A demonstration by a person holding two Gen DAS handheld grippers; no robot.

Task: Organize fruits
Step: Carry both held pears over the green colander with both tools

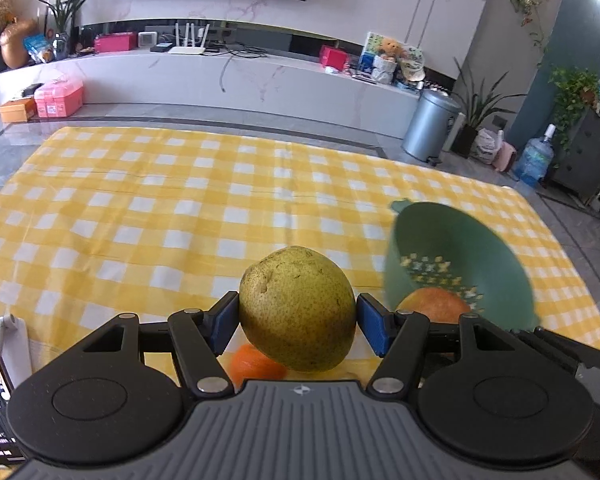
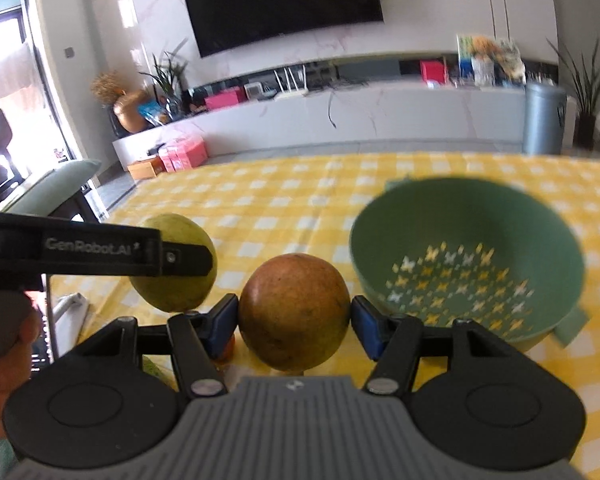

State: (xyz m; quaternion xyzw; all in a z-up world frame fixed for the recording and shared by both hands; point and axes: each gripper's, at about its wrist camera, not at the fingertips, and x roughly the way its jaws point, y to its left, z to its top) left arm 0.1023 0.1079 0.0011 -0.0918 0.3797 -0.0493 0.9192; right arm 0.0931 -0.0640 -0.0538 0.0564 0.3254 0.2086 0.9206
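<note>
Two claws: each grips one fruit, both lifted off the tabletop.
Left claw [image 1: 298, 322]: blue pads pressed on both sides of a speckled green pear [image 1: 297, 308].
Right claw [image 2: 294, 320]: clamped on a reddish-orange round fruit [image 2: 294, 312], pads touching its flanks.
Small orange fruit [image 1: 256, 364]: beneath the pear, partly hidden.
Green colander [image 2: 466, 260]: empty, just right of the right claw, on the tabletop.
Tabletop [image 1: 180, 200]: yellow-and-white checked cloth.
Hand [image 2: 4, 352]: a person's hand, at the right view's left edge.
</note>
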